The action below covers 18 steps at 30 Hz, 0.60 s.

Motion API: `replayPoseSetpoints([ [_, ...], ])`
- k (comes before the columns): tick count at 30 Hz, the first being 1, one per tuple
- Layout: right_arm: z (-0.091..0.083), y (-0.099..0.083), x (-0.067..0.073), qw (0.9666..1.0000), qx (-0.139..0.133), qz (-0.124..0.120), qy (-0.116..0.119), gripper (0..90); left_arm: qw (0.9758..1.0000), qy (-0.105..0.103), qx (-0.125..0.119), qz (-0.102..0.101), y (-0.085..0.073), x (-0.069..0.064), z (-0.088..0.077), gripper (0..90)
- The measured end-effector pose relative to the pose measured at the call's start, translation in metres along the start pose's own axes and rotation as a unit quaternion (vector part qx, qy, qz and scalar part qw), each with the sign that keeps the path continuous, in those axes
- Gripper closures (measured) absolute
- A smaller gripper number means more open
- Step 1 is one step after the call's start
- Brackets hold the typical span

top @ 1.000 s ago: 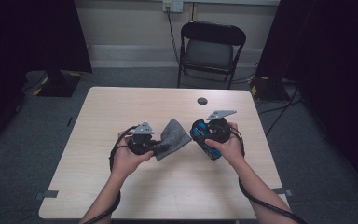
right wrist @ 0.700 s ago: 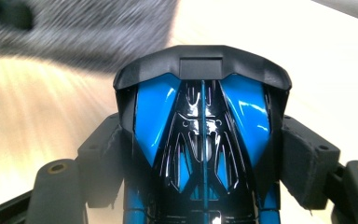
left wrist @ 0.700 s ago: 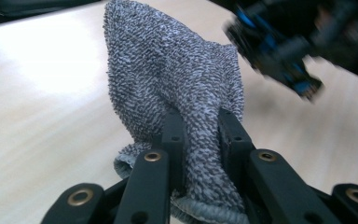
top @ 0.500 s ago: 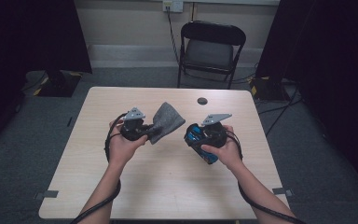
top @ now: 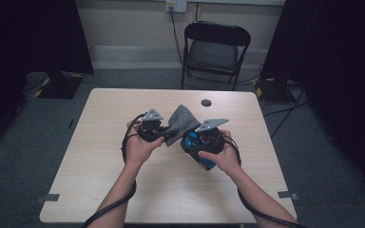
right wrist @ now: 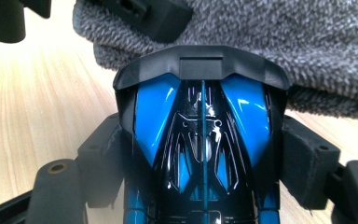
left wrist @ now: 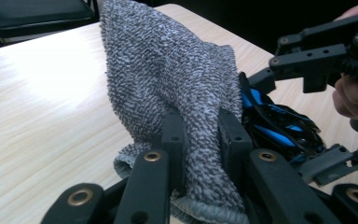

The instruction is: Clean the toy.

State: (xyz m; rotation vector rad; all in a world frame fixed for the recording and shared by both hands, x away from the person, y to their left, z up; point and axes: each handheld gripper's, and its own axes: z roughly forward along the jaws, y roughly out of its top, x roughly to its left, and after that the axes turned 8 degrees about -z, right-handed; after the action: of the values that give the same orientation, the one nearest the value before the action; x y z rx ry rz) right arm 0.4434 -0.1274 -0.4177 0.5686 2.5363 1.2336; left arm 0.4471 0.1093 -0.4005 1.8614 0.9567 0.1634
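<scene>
- Cloth (left wrist: 177, 88), grey terry, rises from the left gripper (left wrist: 200, 140) above the table (top: 100, 156), peak pointing away from the person, just beside the blue-and-black toy car (right wrist: 203, 140).
- Car's long axis runs along the right gripper (right wrist: 200, 154); no readable writing.
- Left jaws pinch the cloth tightly; right jaws stand wide, clamping the car's sides.

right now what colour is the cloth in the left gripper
Grey, flecked dark and light in a looped weave; the cloth shows best in the left gripper view.

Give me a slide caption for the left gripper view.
Left gripper clamps a grey cloth against a blue toy car.
</scene>
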Motion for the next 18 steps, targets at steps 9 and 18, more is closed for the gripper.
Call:
replayPoseSetpoints([
  [9, 0.0014, -0.0014, -0.0001, 0.9999, 0.004, -0.002, -0.009, 25.5, 0.9999, -0.013, 0.007, 0.0, -0.005, -0.0043, 0.0024, 76.0],
  [18, 0.0028, -0.002, -0.0003, 0.9998, 0.012, -0.005, -0.015, 25.5, 0.9997, -0.023, 0.004, 0.002, -0.0076, -0.0058, 0.0021, 76.1],
])
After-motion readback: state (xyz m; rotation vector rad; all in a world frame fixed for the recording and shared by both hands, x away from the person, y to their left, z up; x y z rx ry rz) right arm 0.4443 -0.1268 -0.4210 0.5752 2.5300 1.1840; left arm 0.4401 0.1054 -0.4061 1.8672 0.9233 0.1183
